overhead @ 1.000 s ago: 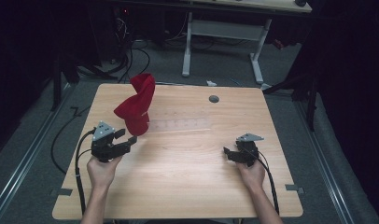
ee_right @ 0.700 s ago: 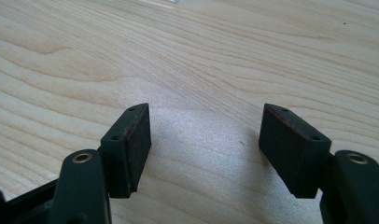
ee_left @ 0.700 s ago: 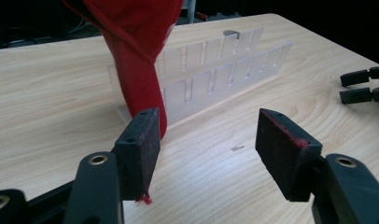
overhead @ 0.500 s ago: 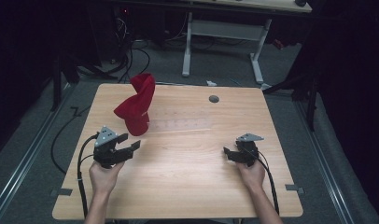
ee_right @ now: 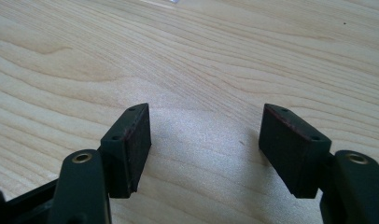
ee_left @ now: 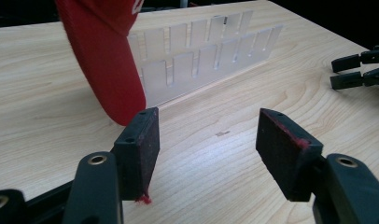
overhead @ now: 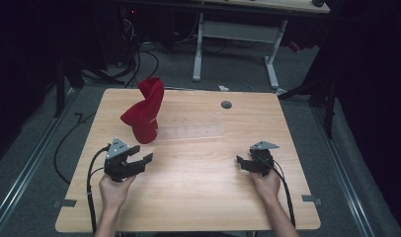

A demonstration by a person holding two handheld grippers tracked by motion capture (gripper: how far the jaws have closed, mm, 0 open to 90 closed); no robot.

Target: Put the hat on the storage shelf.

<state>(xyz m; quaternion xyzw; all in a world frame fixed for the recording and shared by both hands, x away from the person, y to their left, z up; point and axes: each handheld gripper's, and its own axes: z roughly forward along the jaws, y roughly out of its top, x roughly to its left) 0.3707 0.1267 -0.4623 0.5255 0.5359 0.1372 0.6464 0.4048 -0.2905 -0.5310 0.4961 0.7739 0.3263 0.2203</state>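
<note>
A red cap (overhead: 144,111) stands upright at the left end of a clear slotted rack (overhead: 193,132) on the wooden table (overhead: 198,197). My left gripper (overhead: 143,153) sits just in front of the cap, open, with nothing between its jaws. In the left gripper view the cap (ee_left: 103,56) hangs close ahead on the left, the rack (ee_left: 201,51) runs behind it, and the left gripper (ee_left: 208,140) has red lint on its pads. My right gripper (overhead: 241,164) rests low over the table's right side, open and empty; the right gripper (ee_right: 206,144) looks at bare wood.
A small grey grommet (overhead: 226,104) sits in the tabletop near the far edge. The right gripper (ee_left: 360,70) appears at the far right of the left gripper view. Cables trail from both grippers off the near table edge. Desk legs stand on the floor beyond the table.
My left gripper has drawn back a little from the cap's lower edge toward the person. The cap stays upright by the rack. The right gripper has not moved.
</note>
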